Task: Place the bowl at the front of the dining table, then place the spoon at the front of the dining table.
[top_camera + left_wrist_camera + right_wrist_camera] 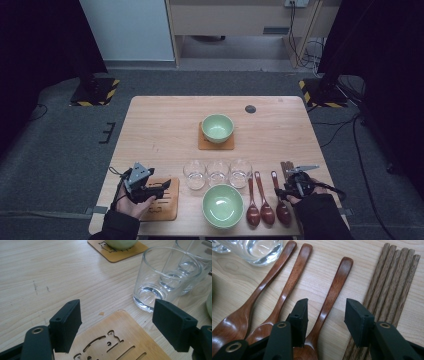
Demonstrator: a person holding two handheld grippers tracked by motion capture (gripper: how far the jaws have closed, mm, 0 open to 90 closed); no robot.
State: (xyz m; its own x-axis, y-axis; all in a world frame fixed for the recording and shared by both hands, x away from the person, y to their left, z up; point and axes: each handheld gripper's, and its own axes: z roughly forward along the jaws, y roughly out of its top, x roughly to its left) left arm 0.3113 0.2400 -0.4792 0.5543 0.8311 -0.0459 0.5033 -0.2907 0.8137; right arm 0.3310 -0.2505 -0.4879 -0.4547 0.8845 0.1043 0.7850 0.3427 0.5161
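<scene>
Right now I have the right gripper [325, 315] lowered over the rightmost wooden spoon [332, 292], its jaws straddling the handle just above the bowl of the spoon. They are spread with a gap on either side, so nothing is clamped yet; I judge this to be the closing-in step of picking that spoon up. The next move calls for the pads to meet the slim handle squarely without catching the middle spoon [292, 280] just beside it or the chopsticks [392, 277] on the other side.

The spoon itself is dark reddish-brown, glossy, with a long narrow handle widening at its tip; it lies flat on the table [160, 125] at the near right, third in a row of three beside the glasses [217, 172].

My left gripper [116, 325] hangs released over the near coaster [125, 340], a pale wooden square with a cut-out pattern, holding nothing. A green bowl [222, 205] sits between the two hands.
</scene>
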